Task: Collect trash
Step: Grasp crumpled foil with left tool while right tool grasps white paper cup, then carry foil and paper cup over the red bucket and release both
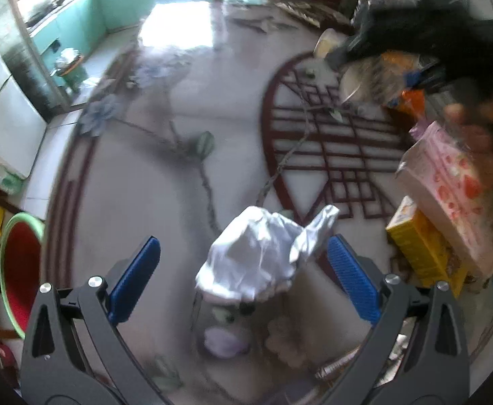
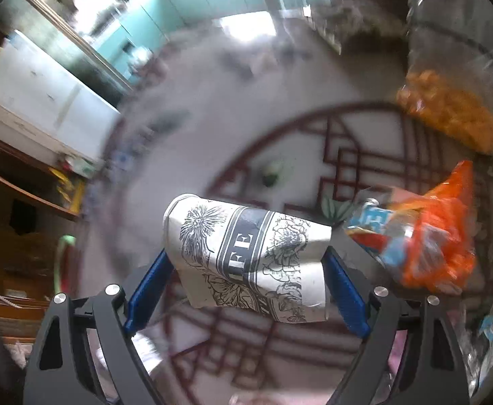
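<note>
A crumpled white tissue hangs between the wide-apart blue pads of my left gripper. One corner of it brushes the right pad, and the left pad stands well clear, so the gripper is open. In the right wrist view a crushed paper coffee cup with dark flower prints lies crosswise in my right gripper. Its two ends meet both blue pads, and it stays sharp while the table behind it is blurred.
Below is a round table with a red lattice print. At the right lie a pink tissue pack, a yellow box and an orange snack bag. A hand is near them. A green-rimmed red basin sits at the left.
</note>
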The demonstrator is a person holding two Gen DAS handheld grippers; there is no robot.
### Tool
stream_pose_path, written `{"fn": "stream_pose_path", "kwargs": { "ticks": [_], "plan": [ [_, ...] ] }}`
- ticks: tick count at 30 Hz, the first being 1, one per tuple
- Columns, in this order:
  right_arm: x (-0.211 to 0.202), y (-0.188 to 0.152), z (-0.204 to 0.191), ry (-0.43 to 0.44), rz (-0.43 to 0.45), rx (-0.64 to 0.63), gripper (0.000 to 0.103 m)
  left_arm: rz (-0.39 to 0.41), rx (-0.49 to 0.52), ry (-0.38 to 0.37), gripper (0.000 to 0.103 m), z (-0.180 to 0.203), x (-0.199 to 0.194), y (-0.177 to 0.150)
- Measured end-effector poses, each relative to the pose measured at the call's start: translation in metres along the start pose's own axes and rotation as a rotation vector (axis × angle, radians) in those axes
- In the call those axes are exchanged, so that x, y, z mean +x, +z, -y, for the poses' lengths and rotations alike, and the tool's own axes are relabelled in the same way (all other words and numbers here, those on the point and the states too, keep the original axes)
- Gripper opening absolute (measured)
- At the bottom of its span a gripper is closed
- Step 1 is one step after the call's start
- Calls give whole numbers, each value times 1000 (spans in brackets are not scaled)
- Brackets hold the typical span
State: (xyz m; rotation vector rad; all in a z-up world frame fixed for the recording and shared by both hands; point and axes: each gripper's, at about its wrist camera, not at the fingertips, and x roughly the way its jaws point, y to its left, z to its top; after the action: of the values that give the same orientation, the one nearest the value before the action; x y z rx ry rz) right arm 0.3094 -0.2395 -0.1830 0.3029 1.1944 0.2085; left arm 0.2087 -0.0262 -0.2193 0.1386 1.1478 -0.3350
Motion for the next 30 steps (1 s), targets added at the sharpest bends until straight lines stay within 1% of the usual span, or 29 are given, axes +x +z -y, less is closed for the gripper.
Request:
{"fn": "stream_pose_path", "kwargs": {
  "ticks": [3, 4, 5, 6, 7, 8, 10, 11, 14, 16, 19, 20, 24, 27, 30],
  "plan": [
    [-28, -18, -4, -2, 56, -25, 85, -28, 9, -12, 98, 3, 17, 4],
    [-34, -23, -6, -10, 68, -32, 85, -38, 11, -13, 94, 4, 22, 4],
    [-37, -27, -9, -17, 78, -36, 85, -56, 9, -28, 79, 4, 27, 4],
    [-44, -35, -11, -25, 96, -36, 85, -64, 8, -33, 75, 4, 30, 3],
    [-50, -42, -13, -28, 111, -37, 85, -40, 18, -21, 60, 5, 27, 2],
    [-52, -47, -15, -33, 121, -40, 85, -38, 30, -21, 46, 7, 26, 1],
    [-60, -61, -27, -67, 155, -56, 85, -45, 22, -36, 46, 3, 22, 1],
    [-64, -66, -33, -78, 166, -63, 85, -34, -5, -42, 46, -1, 16, 0],
    [-69, -74, -47, -83, 193, -80, 85, 32, -57, -27, 46, -13, -13, -2],
    [-80, -82, -59, -92, 228, -98, 85, 73, -86, -23, 46, -19, -34, -5],
    [-94, -90, -78, -85, 265, -118, 85, 136, -140, 18, 46, -28, -74, -15],
    [-99, -93, -85, -88, 277, -128, 85, 141, -153, 35, 46, -29, -81, -11],
    [-112, -103, -111, -89, 315, -165, 85, 179, -216, 60, 46, -45, -115, -22],
    [-120, -110, -127, -93, 338, -188, 85, 216, -233, 84, 46, -52, -133, -24],
    [-128, -118, -142, -90, 353, -207, 85, 245, -252, 98, 46, -61, -152, -35]
  ]
}}
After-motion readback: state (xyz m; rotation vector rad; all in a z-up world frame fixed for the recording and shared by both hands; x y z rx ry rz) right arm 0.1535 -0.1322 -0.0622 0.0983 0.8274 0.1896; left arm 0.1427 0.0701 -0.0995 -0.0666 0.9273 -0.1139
